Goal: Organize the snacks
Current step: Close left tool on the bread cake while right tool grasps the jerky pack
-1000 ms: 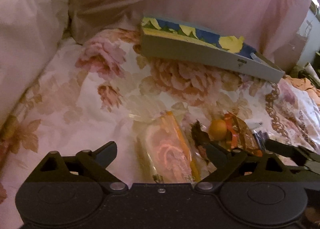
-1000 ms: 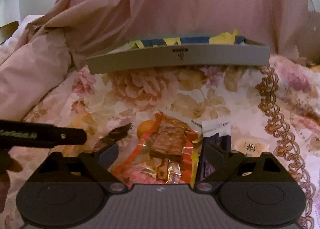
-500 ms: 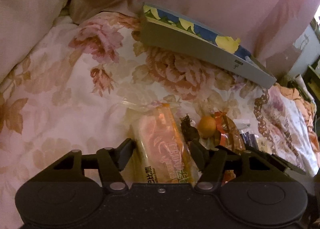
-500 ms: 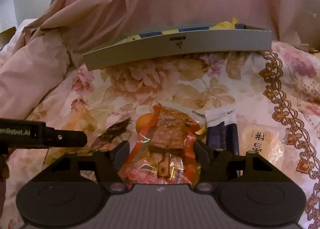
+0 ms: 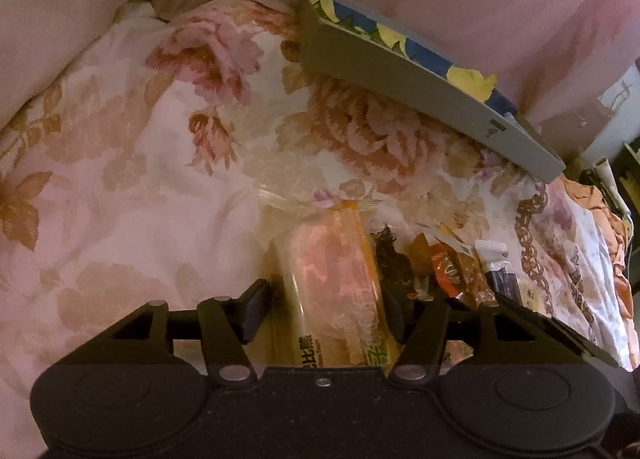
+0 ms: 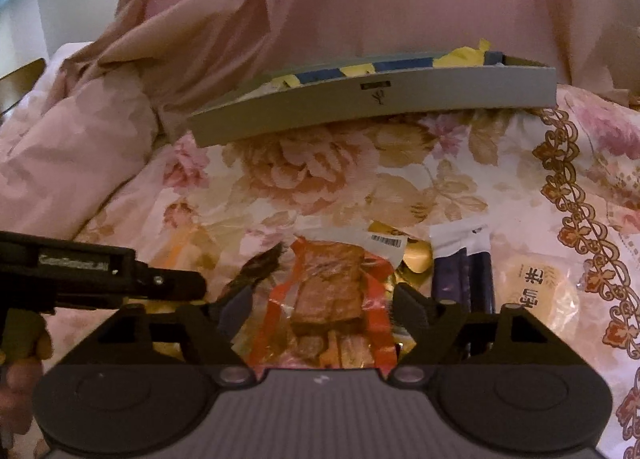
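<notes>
My left gripper [image 5: 326, 307] has its fingers pressed on both sides of a long pink-and-orange snack packet [image 5: 332, 283] lying on the floral bedspread. My right gripper [image 6: 320, 307] is closed around a clear red-trimmed packet of brown snack pieces [image 6: 328, 295]. A grey shallow box [image 6: 372, 107] with blue-and-yellow lining lies farther back; it also shows in the left wrist view [image 5: 420, 95]. Between the two packets lies a dark dried snack [image 6: 256, 267]. The left gripper's body [image 6: 100, 279] shows at the left of the right wrist view.
A dark blue packet [image 6: 464, 271] and a pale round packaged cake [image 6: 532, 291] lie right of the red-trimmed packet. Pink bedding and pillows [image 6: 80, 139] rise at the left and behind the box. The bedspread [image 5: 120, 179] is open to the left.
Both grippers have moved forward over their packets and narrowed from wide open until the fingers meet the packet sides. The packets still lie on the bedspread.
</notes>
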Demonstrator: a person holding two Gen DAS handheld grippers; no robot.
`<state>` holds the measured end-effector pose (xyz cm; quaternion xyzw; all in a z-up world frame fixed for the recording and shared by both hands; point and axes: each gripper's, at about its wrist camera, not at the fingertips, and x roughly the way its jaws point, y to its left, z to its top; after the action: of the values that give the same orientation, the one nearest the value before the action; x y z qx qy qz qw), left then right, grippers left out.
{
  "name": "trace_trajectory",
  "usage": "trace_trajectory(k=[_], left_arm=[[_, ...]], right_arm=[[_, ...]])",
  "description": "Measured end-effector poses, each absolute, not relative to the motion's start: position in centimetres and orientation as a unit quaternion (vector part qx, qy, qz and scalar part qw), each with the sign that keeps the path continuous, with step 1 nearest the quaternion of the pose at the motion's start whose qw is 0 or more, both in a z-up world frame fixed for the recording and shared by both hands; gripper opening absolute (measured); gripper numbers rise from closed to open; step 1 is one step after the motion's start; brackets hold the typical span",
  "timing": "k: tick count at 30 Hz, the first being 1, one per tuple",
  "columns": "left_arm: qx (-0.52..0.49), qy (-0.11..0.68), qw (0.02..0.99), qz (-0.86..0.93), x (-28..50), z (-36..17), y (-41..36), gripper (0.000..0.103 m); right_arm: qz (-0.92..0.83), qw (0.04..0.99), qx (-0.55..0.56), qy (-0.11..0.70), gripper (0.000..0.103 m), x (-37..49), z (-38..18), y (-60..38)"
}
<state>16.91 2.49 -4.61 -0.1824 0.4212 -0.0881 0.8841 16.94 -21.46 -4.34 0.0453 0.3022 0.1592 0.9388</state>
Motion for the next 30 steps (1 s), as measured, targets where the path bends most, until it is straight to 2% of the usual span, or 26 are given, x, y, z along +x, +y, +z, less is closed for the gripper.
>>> trace_trajectory(k=[3,5,14,17,30], left_arm=[[-0.176,0.422,0.885,-0.088,16.9,-4.5,2.3,0.060],[-0.176,0.420,0.886,-0.085,16.8,-4.4,2.3,0.058],[-0.186,0.419,0.885,-0.081,15.4,-3.8,2.3,0.050],[-0.202,0.423,0.880,-0.076,15.0,-3.8,2.6,0.049],[-0.236,0.389,0.886,-0.086,12.4,-1.4,2.7,0.049]], right_arm=[[0.153,0.941,0.045,0.298,0.081,17.0,-4.6,-21.3],[0.150,0.942,0.044,0.296,0.067,16.9,-4.6,-21.3],[0.153,0.943,0.018,0.297,0.062,15.6,-4.3,-20.6],[0.156,0.944,0.004,0.291,0.052,15.0,-3.9,-20.4],[0.168,0.949,0.004,0.265,0.052,13.3,-2.5,-20.7]])
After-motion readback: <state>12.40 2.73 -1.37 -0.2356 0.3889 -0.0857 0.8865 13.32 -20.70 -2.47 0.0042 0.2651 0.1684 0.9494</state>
